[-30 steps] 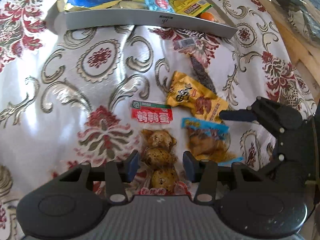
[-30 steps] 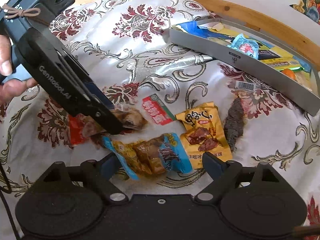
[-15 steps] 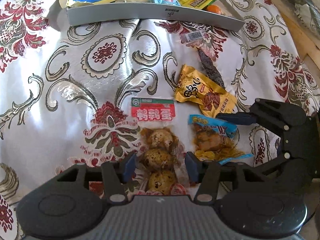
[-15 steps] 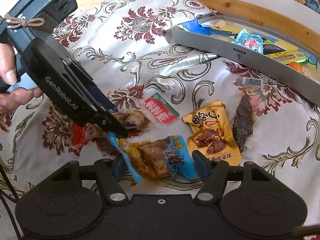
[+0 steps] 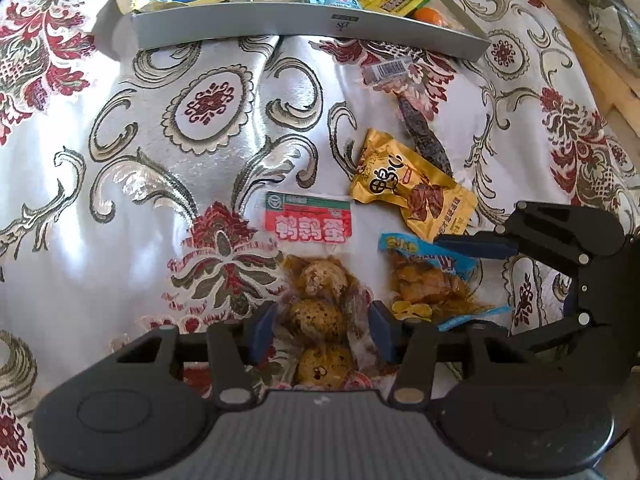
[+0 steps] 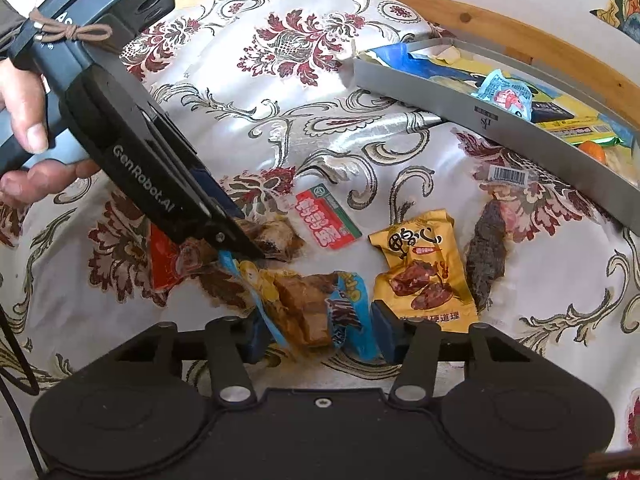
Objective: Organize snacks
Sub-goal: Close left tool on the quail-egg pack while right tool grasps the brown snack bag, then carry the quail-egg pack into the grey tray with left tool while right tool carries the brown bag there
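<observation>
Four loose snack packs lie on the floral tablecloth (image 5: 120,208) in front of a grey tray (image 5: 312,26) already stacked with packets; nearest the left gripper (image 5: 320,330) is the quail egg pack (image 5: 320,304), a clear pouch of three speckled eggs with a red label at its far end; the gripper's blue pads sit on either side of the pouch, close against its crinkled edges, and whether they are pressing it yet I cannot tell. Just to the right lies the blue snack pack (image 6: 316,308), with the right gripper (image 6: 320,334) around it, pads (image 6: 386,336) at the wrapper's two sides, partly closed; again, real grip or mere contact cannot be told. Beyond the blue pack rests the yellow snack pack (image 5: 416,192), and past that a dark dried-meat strip (image 5: 422,136) in a clear wrapper with a barcode tag, near the tray's front wall. From the right wrist view a hand (image 6: 24,120) is seen holding the left tool's handle; the tray stands at the far side of the cloth, well apart from both gripped-at packs.
</observation>
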